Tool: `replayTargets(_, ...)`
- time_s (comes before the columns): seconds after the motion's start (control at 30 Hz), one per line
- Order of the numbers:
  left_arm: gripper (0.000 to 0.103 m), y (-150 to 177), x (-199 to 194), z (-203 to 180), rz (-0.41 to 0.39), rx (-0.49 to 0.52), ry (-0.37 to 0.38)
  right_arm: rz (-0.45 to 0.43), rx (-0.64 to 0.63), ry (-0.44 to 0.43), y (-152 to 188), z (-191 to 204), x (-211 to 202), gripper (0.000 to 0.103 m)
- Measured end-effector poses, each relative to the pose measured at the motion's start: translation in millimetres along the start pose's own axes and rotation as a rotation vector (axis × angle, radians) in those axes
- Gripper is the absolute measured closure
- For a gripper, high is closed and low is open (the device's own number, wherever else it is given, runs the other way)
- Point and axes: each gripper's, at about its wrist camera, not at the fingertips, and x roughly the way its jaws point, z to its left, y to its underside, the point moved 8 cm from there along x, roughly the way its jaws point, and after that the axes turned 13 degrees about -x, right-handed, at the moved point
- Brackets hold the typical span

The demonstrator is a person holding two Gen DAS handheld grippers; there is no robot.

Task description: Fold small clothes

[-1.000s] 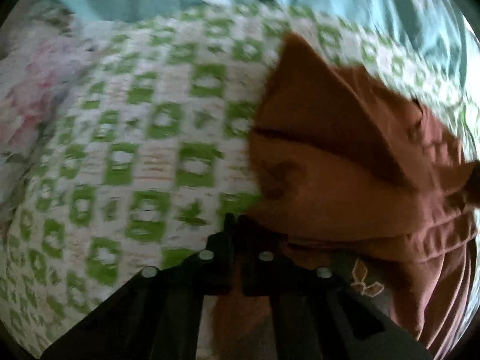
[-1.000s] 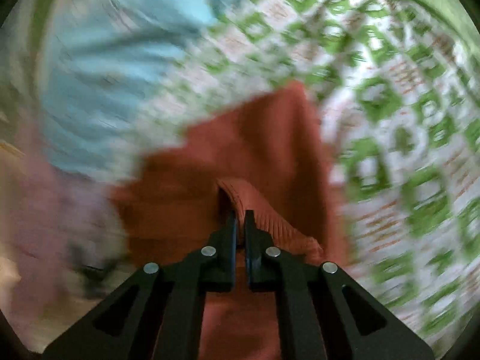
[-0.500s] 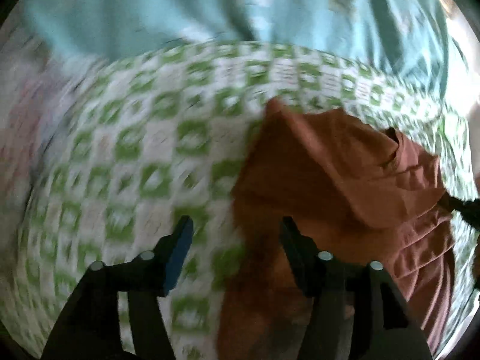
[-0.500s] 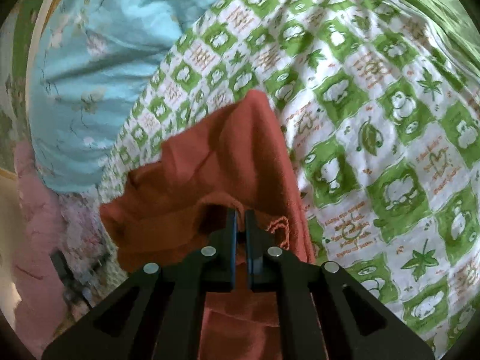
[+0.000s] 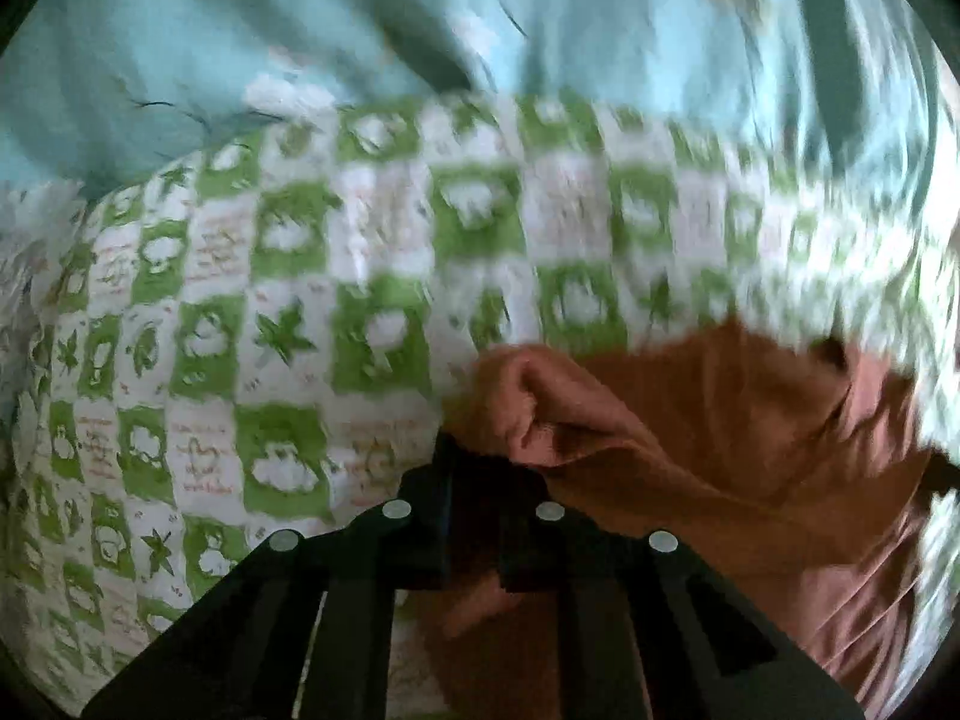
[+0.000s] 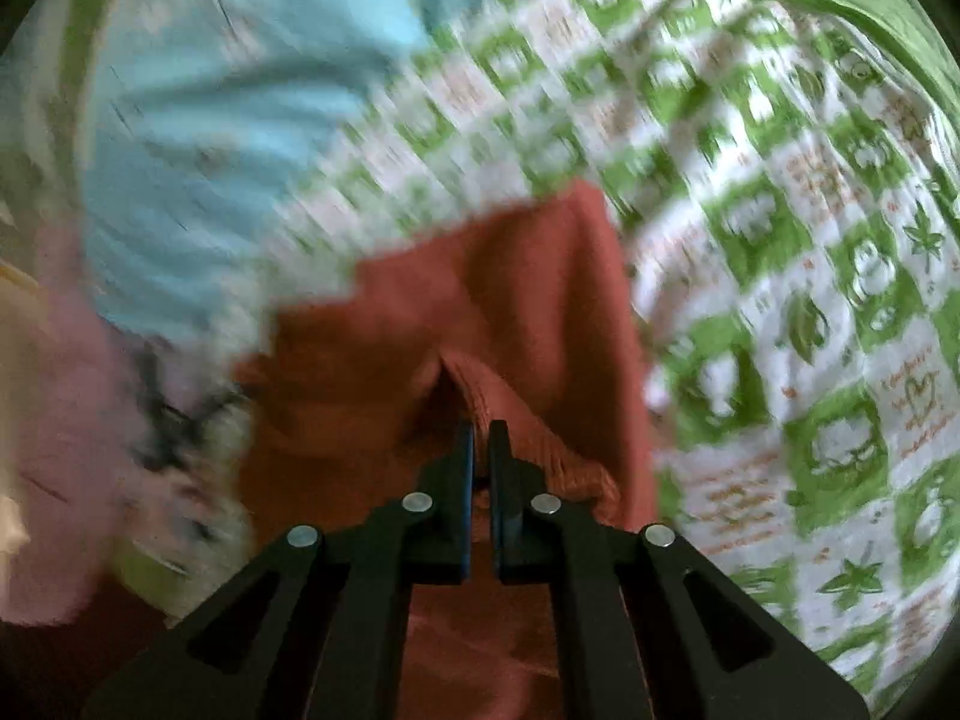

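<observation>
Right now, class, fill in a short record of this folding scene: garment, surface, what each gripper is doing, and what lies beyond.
garment: rust-brown garment, rumpled, lying on the quilt
surface: green-and-white checked quilt
left gripper: jaws have just been closing, now pinched on a bunched fold at the garment's edge
right gripper: shut on a ribbed edge of the same garment
beyond: light blue floral bedding past the quilt
image quality: both views blurred
</observation>
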Motion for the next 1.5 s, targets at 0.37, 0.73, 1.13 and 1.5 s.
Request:
replayTargets(0.37,0.055,0.9,-35.4,24.6,-0.025,-0.069,-0.06,0.042,0.081,0.163,2.5,-40.7,5.7,0.072)
replayTargets(0.73,0.04,125.6,-61.3,38.7,0.039,0.105,-0.121,0.085,-0.033,0.123,65.7,20.0,-5.3,0.068)
replayTargets(1.13,0.074,123.1,-24.9,37.0,-0.008,0.046,-0.168,0.012,0.164,0.12,66.2,0.7,21.6,0.068)
replayTargets(1.5,0.094,126.8,-54.4,51.0,-0.033,-0.083,-0.017,-0.242,0.019,-0.091,25.1,69.9,-24.8,0.098)
